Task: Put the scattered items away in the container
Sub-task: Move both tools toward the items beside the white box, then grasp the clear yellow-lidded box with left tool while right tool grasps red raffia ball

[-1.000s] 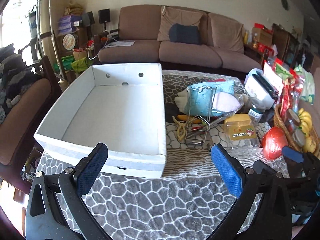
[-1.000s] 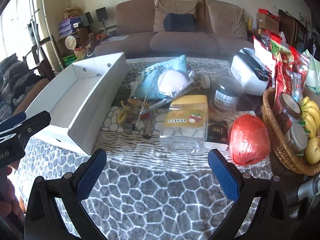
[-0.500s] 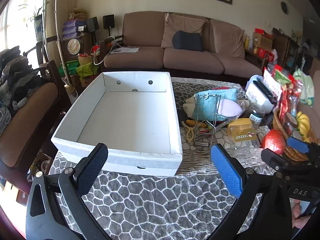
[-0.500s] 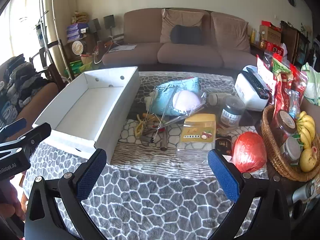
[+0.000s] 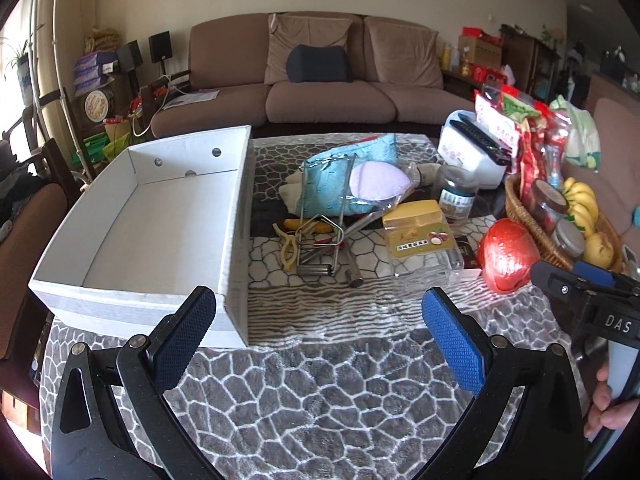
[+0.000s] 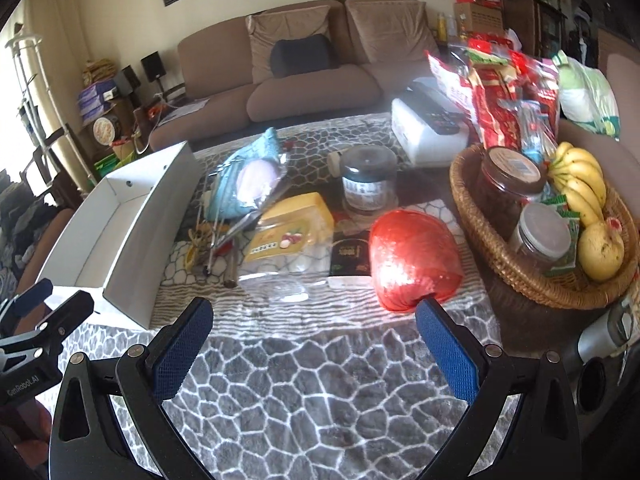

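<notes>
Nearby, wicker basket (image 6: 520, 276) beside red ball (image 6: 412, 260), jar (image 6: 368, 184) behind.

My fingers (image 5: 454, 346) wear blue textured rubbery pads; the white box (image 5: 132, 216) looks matt cardboard; the red ball (image 6: 412, 258) is glossy; the basket (image 6: 516, 272) woven wicker.

Ahead and left of the left hand-held gripper (image 5: 318, 334) a box (image 5: 236, 216) sits on the tabletop (image 5: 320, 392). Right of the box lies a heap: wire rack (image 5: 322, 216), pouch (image 5: 348, 176), packet (image 5: 418, 232), jar (image 5: 456, 196). A wrapped ball (image 6: 412, 260) lies just ahead of the right hand-held gripper (image 6: 314, 340), a basket (image 6: 516, 276) to its right.
</notes>
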The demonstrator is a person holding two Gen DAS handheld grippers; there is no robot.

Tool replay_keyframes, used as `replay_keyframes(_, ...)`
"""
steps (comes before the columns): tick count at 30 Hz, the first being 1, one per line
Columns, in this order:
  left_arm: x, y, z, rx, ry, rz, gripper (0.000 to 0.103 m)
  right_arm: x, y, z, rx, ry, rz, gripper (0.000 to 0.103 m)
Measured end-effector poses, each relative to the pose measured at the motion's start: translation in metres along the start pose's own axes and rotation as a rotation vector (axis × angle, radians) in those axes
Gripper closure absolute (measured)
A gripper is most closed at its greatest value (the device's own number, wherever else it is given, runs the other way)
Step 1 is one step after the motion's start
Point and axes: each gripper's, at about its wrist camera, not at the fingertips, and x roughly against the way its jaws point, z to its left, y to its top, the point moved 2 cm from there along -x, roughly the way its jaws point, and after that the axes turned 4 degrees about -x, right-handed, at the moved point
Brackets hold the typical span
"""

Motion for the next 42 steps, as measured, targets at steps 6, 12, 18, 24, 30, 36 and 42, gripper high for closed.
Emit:
replay_keyframes(6,-0.034,-0.010,-0.025,-0.004,-0.051,0.053,0.000,-0.002,-0.010,-0.041,-0.092,-0.038,-0.053,0.000)
replay_keyframes(12,-0.063,-0.016,-0.034,-0.008,-0.064,0.089,0.000,-0.031,-0.010,-0.078,-0.238,0.017,-0.007,0.000)
replay_keyframes(18,-0.090,-0.013,-0.041,0.014,-0.080,0.116,0.000,-0.056,-0.007,-0.105,-0.415,0.156,0.022,0.000)
replay_keyframes(24,-0.116,-0.009,-0.052,0.000,-0.074,0.133,0.000,-0.079,0.000,-0.124,-0.523,0.231,0.039,0.002)
replay_keyframes(30,-0.138,-0.002,-0.062,0.000,-0.071,0.146,0.000,-0.094,0.000,-0.136,-0.607,0.293,0.046,0.007)
replay_keyframes(36,-0.147,0.000,-0.065,0.016,-0.097,0.147,0.000,-0.095,-0.005,-0.144,-0.725,0.425,0.055,0.011)
replay_keyframes(42,-0.148,-0.005,-0.063,0.029,-0.104,0.155,0.000,-0.096,-0.009,-0.143,-0.704,0.379,0.154,0.014)
